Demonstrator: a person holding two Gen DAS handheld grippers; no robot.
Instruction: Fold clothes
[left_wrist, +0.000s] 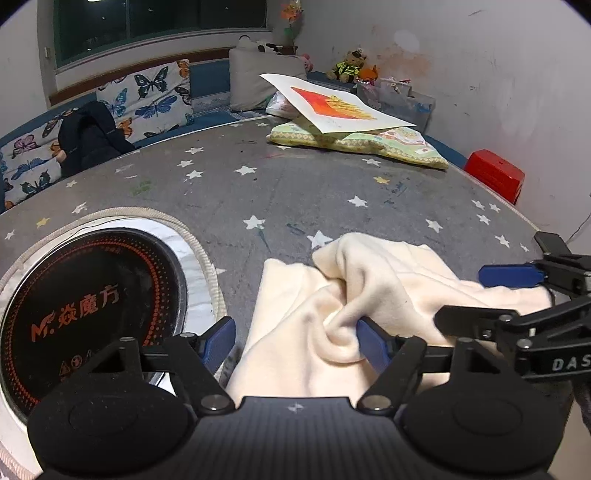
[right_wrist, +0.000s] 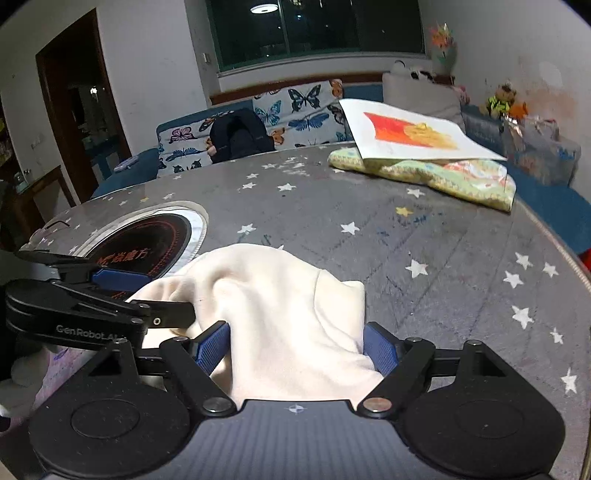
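A cream fleece garment (left_wrist: 354, 295) lies bunched on the grey star-patterned table (left_wrist: 295, 184), near its front edge. My left gripper (left_wrist: 295, 343) is open, its blue pads wide apart, with the cloth lying between them and bunched against the right pad (left_wrist: 373, 347). My right gripper (right_wrist: 295, 347) is also open, straddling the cloth (right_wrist: 273, 302) with both pads at its sides. The right gripper shows at the right of the left wrist view (left_wrist: 524, 295). The left gripper shows at the left of the right wrist view (right_wrist: 122, 295).
A round black induction cooktop (left_wrist: 92, 306) is set into the table at the left. A green patterned cushion (left_wrist: 369, 142) with a painted sheet (left_wrist: 332, 107) on it lies at the far side. A butterfly-print bench (left_wrist: 140, 99), a dark jacket (left_wrist: 88, 136) and a red box (left_wrist: 495, 175) surround the table.
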